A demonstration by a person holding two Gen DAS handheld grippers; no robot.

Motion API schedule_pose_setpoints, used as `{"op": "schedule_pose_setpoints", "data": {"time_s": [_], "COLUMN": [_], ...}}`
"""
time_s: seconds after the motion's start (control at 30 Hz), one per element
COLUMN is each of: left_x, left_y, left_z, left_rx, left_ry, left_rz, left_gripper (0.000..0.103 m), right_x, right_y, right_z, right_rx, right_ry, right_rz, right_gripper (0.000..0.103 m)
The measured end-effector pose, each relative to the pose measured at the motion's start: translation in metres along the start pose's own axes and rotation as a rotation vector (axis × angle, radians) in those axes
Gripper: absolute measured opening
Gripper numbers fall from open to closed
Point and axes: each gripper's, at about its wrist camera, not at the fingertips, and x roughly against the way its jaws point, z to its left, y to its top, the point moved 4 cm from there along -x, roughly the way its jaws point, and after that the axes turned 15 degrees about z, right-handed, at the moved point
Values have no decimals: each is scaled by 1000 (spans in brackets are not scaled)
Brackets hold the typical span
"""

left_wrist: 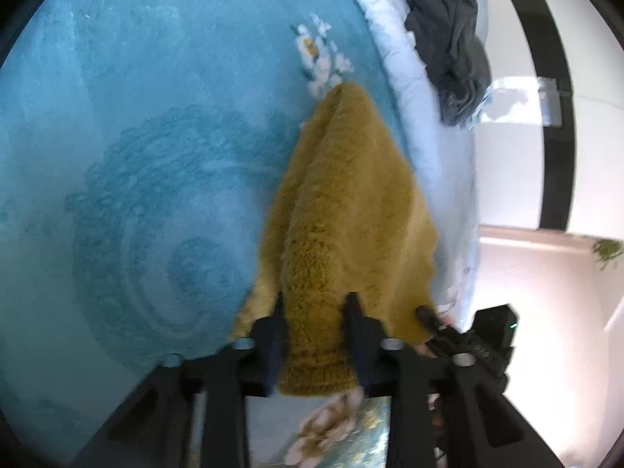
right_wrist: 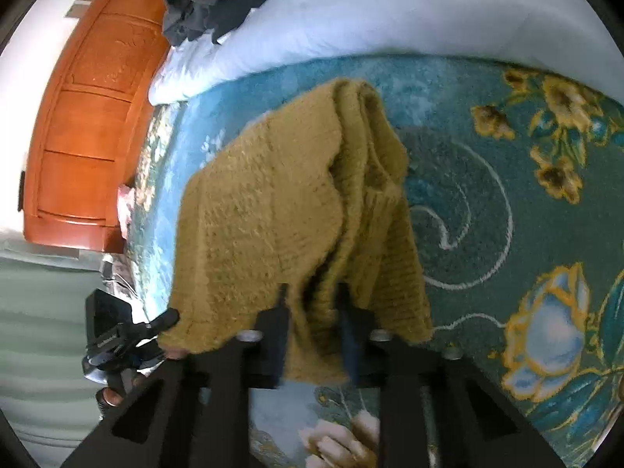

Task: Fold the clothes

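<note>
A: What's around?
B: Teal blanket point(left_wrist: 136, 136), white duvet point(right_wrist: 370, 11) behind it, dark clothes point(right_wrist: 206, 0) heaped on that, wooden headboard point(right_wrist: 89, 117) beyond.
A: The grippers?
B: Left gripper point(left_wrist: 316, 312) and right gripper point(right_wrist: 312, 300) each clamp the sweater point(right_wrist: 280, 202), lifted over the blanket.

Both grippers are black plastic. The left gripper point(left_wrist: 316, 321) has two thin flat fingers point(left_wrist: 353, 314) and round silver screws point(left_wrist: 392, 344) on its frame. The right gripper point(right_wrist: 314, 312) looks the same, with shiny silver screws point(right_wrist: 249, 336) on thick black bars.
</note>
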Motion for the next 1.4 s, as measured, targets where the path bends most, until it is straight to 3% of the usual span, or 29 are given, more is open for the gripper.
{"op": "schedule_pose_setpoints", "data": {"time_s": [0.17, 0.27, 0.43, 0.57, 0.73, 0.93, 1.03, 1.07, 1.1, 1.13, 1.17, 1.2, 1.27, 1.4], "left_x": [19, 19, -15, -15, -23, -17, -8, -3, 1, 4, 10, 13, 14, 2], "left_y": [2, 0, -2, -2, 2, 5, 7, 8, 10, 14, 19, 22, 32, 45], "left_z": [-37, -40, 4, 23, 20, 24, 16, 13, 10, 7, 2, 0, -5, 0], "left_rx": [-84, -127, -53, -2, -53, -32, -48, -57, -71, -90, -115, -130, -152, -125], "left_ry": [-166, -124, 39, 12, 127, 67, 47, 48, 48, 50, 57, 69, 100, 159], "left_rz": [-39, -58, 4, 1, 9, -2, -16, -25, -38, -55, -87, -110, -132, -76], "left_gripper": [22, 22, 22, 22, 24, 25, 34, 41, 45, 58, 70, 74, 82, 84], "right_x": [44, 58, 22, 6, -1, 6, 17, 23, 28, 32, 36, 34, 31, 26], "right_y": [6, 6, -4, -11, -8, -13, -16, -16, -16, -16, -15, -12, -6, 5], "right_z": [36, 39, -17, -38, -42, -43, -33, -31, -33, -34, -35, -39, -46, -59], "right_rx": [133, 179, 34, -25, -27, -22, 22, 31, 27, 23, 17, 8, -11, -47], "right_ry": [50, 13, -18, 11, -9, 17, 10, 6, 11, 17, 25, 40, 72, 132], "right_rz": [-104, -156, -70, -59, -59, -57, -76, -97, -122, -147, -167, -168, -170, -173], "right_gripper": [10, 10, 10, 10, 10, 12, 14, 20, 33, 45, 67, 76, 76, 77]}}
